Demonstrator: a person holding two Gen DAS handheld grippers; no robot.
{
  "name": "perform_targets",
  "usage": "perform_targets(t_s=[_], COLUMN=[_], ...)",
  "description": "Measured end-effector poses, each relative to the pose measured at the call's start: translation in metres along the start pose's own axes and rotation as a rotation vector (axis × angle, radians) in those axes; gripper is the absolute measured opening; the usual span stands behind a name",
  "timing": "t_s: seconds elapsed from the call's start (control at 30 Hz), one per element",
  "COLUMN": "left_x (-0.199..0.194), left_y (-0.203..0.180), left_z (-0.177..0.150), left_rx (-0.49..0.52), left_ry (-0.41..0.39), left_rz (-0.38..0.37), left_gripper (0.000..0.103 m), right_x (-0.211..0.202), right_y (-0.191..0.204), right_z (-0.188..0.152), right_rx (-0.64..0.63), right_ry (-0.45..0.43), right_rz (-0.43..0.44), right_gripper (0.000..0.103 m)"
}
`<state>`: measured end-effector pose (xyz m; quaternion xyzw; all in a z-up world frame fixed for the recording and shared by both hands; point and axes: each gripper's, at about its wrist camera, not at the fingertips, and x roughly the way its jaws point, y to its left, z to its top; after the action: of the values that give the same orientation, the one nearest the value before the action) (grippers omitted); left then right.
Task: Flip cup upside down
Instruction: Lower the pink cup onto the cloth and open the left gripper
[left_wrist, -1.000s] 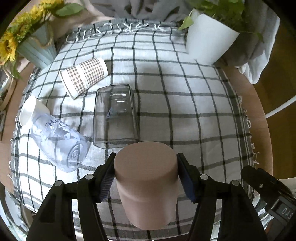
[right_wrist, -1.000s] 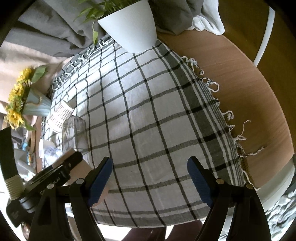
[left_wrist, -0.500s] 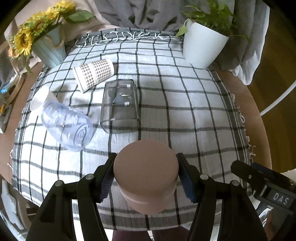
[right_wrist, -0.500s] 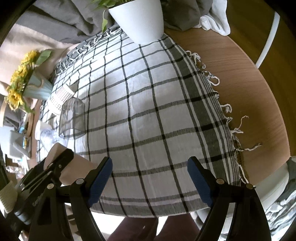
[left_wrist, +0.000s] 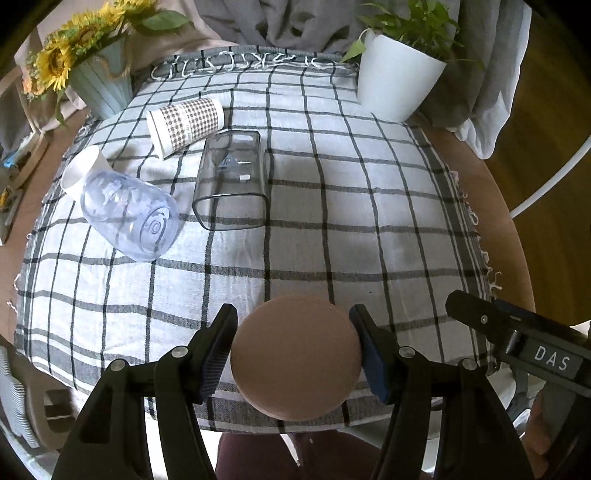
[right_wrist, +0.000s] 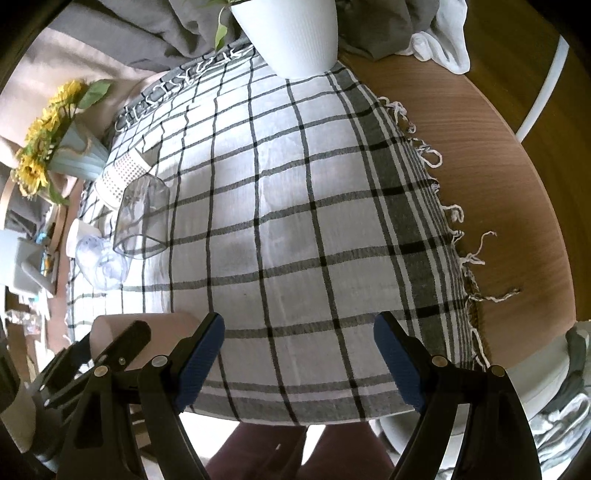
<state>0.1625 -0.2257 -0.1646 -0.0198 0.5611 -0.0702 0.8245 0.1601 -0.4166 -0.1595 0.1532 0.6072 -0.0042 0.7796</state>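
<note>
From your left wrist camera, your left tool is clamped on the tan cup, a blue pad pressing each side and its flat round end turned toward the lens, held over the near edge of the checked tablecloth on the table. Farther out, a clear square tumbler lies on its side, with a clear plastic bottle on its side to the left and a checked paper cup lying beyond them. A sunflower vase stands at the far left and a white plant pot at the far right, while your right tool shows at the lower right edge. From your right wrist camera, your right tool has its fingers wide apart with nothing between them, above the near part of the cloth; the tan cup sits at the lower left in your other tool, and bare wooden tabletop lies to the right
</note>
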Motion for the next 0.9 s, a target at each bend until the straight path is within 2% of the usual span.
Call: perform_targets(t_s=[0.3, 0.4, 0.47, 0.6, 0.67, 0.7, 0.9], left_x=[0.000, 0.000, -0.001, -0.017, -0.030, -0.038, -0.090], left_y=[0.001, 0.002, 0.003, 0.006, 0.007, 0.009, 0.024], left_z=[-0.001, -0.002, -0.002, 0.000, 0.000, -0.001, -0.022], left_rx=[-0.016, -0.011, -0.004, -0.005, -0.009, -0.011, -0.007], left_ry=[-0.012, -0.021, -0.037, -0.098, -0.144, -0.171, -0.297], left_rz=[0.021, 0.036, 0.038, 0.023, 0.017, 0.019, 0.069], left_gripper=[0.064, 0.071, 0.080, 0.085, 0.094, 0.095, 0.101], right_x=[0.000, -0.001, -0.004, -0.022, -0.036, -0.045, -0.102], right_y=[-0.002, 0.000, 0.000, -0.001, -0.002, -0.001, 0.013], right_z=[0.000, 0.000, 0.000, -0.004, -0.008, -0.010, -0.038], right_rx=[-0.018, -0.031, -0.031, -0.012, 0.002, 0.006, -0.009], right_ry=[-0.002, -0.007, -0.024, -0.095, -0.146, -0.173, -0.366], right_rz=[0.009, 0.010, 0.005, -0.017, -0.028, -0.031, -0.038], right_gripper=[0.083, 0.083, 0.083, 0.086, 0.089, 0.090, 0.094])
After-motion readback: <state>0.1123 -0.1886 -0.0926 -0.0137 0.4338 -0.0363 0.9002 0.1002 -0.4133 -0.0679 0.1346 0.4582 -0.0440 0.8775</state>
